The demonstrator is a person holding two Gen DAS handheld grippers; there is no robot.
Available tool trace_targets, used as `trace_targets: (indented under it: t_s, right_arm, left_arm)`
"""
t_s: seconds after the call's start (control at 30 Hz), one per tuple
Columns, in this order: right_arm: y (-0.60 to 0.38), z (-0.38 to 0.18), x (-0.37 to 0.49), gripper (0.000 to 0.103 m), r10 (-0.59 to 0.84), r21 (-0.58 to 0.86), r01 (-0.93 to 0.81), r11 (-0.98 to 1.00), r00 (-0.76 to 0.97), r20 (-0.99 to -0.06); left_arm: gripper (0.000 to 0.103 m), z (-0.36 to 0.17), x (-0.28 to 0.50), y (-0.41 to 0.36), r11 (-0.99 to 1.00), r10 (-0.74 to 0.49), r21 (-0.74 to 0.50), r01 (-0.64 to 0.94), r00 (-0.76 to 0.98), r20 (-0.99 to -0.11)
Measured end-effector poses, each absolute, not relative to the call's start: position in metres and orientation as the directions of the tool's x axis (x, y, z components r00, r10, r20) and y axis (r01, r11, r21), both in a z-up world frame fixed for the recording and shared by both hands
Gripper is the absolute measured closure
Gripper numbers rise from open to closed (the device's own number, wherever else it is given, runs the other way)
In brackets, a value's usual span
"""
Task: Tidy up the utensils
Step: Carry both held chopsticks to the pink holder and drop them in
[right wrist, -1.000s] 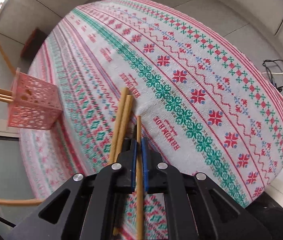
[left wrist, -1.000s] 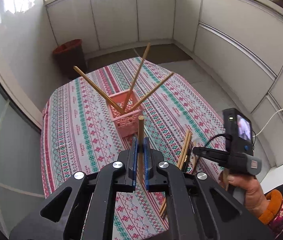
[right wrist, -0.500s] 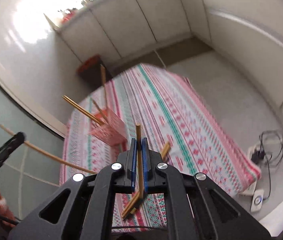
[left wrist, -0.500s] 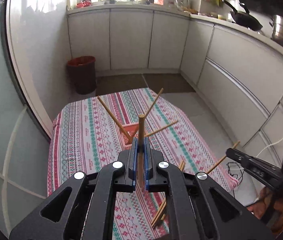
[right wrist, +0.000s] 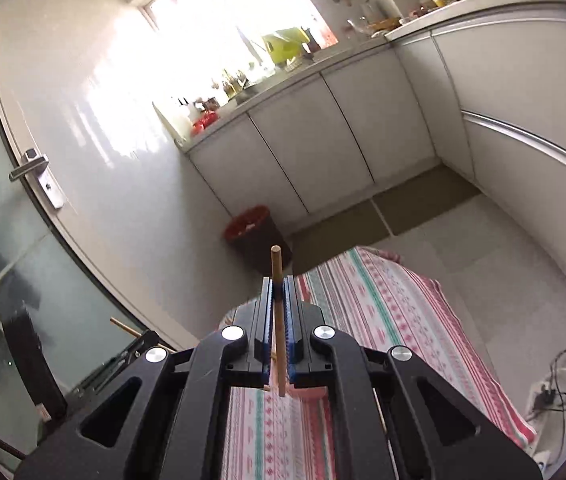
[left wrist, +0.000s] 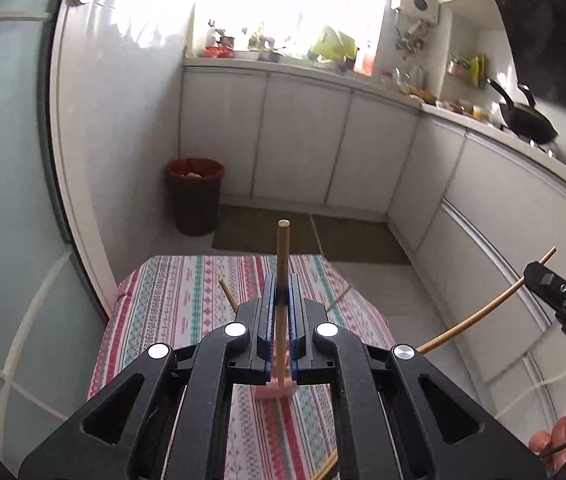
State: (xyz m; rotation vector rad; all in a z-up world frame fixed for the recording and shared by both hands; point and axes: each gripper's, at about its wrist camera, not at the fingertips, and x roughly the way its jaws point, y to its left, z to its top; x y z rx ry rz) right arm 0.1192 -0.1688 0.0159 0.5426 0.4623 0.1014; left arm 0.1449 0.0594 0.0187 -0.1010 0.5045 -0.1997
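Observation:
My left gripper (left wrist: 282, 280) is shut on a wooden chopstick (left wrist: 282, 248) that stands up between its blue pads, high above the patterned tablecloth (left wrist: 187, 300). Under it shows a corner of the pink basket (left wrist: 273, 391), with chopstick ends (left wrist: 227, 294) sticking out of it. My right gripper (right wrist: 278, 280) is shut on another chopstick (right wrist: 277, 268), above the same cloth (right wrist: 395, 320) and basket (right wrist: 309, 393). The left wrist view shows that right gripper (left wrist: 543, 280) off to the right, its chopstick (left wrist: 483, 314) slanting. Loose chopsticks (left wrist: 326, 469) lie on the cloth.
A dark bin with a red liner (left wrist: 195, 196) stands on the floor beyond the table. White cabinets (left wrist: 303, 144) line the back and right. A glass door (right wrist: 35, 240) is on the left. A power strip with cables (right wrist: 547, 396) lies on the floor at right.
Both grippers have risen, each keeping its chopstick. The right one lifted its chopstick off the cloth. Both views now tilt up from the table toward the kitchen cabinets.

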Motion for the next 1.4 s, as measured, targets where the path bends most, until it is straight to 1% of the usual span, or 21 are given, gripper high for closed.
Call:
trace_targets:
  t_s: [0.17, 0.37, 0.4, 0.43, 0.47, 0.7, 1.0, 1.07, 1.1, 1.13, 1.17, 1.23, 1.33, 1.4]
  right_arm:
    - [-0.163, 0.004, 0.146, 0.098, 0.184, 0.494, 0.047, 0.868, 0.894, -0.408]
    - [-0.154, -0.012, 0.168, 0.098, 0.169, 0.481, 0.064, 0.875, 0.889, -0.426]
    - [-0.153, -0.014, 0.17, 0.098, 0.167, 0.478, 0.066, 0.876, 0.887, -0.43]
    - [-0.151, -0.017, 0.174, 0.098, 0.167, 0.474, 0.068, 0.878, 0.885, -0.435]
    - [-0.149, -0.018, 0.176, 0.098, 0.166, 0.472, 0.069, 0.879, 0.883, -0.439]
    - [-0.139, -0.024, 0.184, 0.098, 0.136, 0.441, 0.084, 0.893, 0.886, -0.444]
    - [-0.127, -0.045, 0.208, 0.097, 0.128, 0.446, 0.108, 0.889, 0.875, -0.468]
    - [-0.125, -0.054, 0.216, 0.09, 0.132, 0.443, 0.11, 0.89, 0.867, -0.48]
    - [-0.124, -0.058, 0.22, 0.082, 0.137, 0.443, 0.111, 0.89, 0.861, -0.491]
    - [-0.123, -0.063, 0.222, 0.058, 0.144, 0.446, 0.113, 0.888, 0.853, -0.502]
    - [-0.123, -0.064, 0.222, 0.052, 0.141, 0.448, 0.117, 0.886, 0.853, -0.503]
    - [-0.121, -0.063, 0.22, 0.052, 0.127, 0.424, 0.118, 0.898, 0.854, -0.505]
    - [-0.12, -0.057, 0.214, 0.048, 0.106, 0.394, 0.118, 0.911, 0.859, -0.501]
    - [-0.12, -0.053, 0.208, 0.046, 0.092, 0.377, 0.12, 0.918, 0.862, -0.499]
  left_arm:
    - [0.098, 0.006, 0.17, 0.058, 0.982, -0.175, -0.15, 0.117, 0.864, -0.473]
    - [0.096, -0.025, 0.197, 0.055, 0.976, -0.197, -0.184, 0.118, 0.841, -0.505]
    - [0.094, -0.033, 0.201, 0.051, 0.981, -0.182, -0.158, 0.114, 0.827, -0.531]
    - [0.089, -0.036, 0.202, 0.051, 0.981, -0.183, -0.156, 0.116, 0.822, -0.54]
    - [0.087, -0.037, 0.202, 0.051, 0.979, -0.193, -0.166, 0.12, 0.816, -0.545]
    - [0.078, -0.018, 0.185, 0.067, 0.977, -0.185, -0.187, 0.102, 0.845, -0.502]
    - [0.076, -0.017, 0.183, 0.082, 0.983, -0.143, -0.173, 0.061, 0.845, -0.515]
    - [0.076, -0.019, 0.185, 0.084, 0.985, -0.13, -0.167, 0.048, 0.842, -0.523]
    - [0.075, -0.019, 0.185, 0.086, 0.985, -0.124, -0.165, 0.042, 0.842, -0.525]
    - [0.075, -0.019, 0.185, 0.086, 0.985, -0.122, -0.165, 0.04, 0.842, -0.525]
    - [0.074, -0.018, 0.185, 0.087, 0.985, -0.121, -0.166, 0.038, 0.842, -0.526]
    - [0.071, -0.016, 0.183, 0.09, 0.985, -0.122, -0.171, 0.037, 0.845, -0.52]
    - [0.066, -0.013, 0.18, 0.089, 0.985, -0.121, -0.166, 0.04, 0.849, -0.514]
    - [0.065, -0.011, 0.177, 0.086, 0.987, -0.117, -0.157, 0.042, 0.851, -0.511]
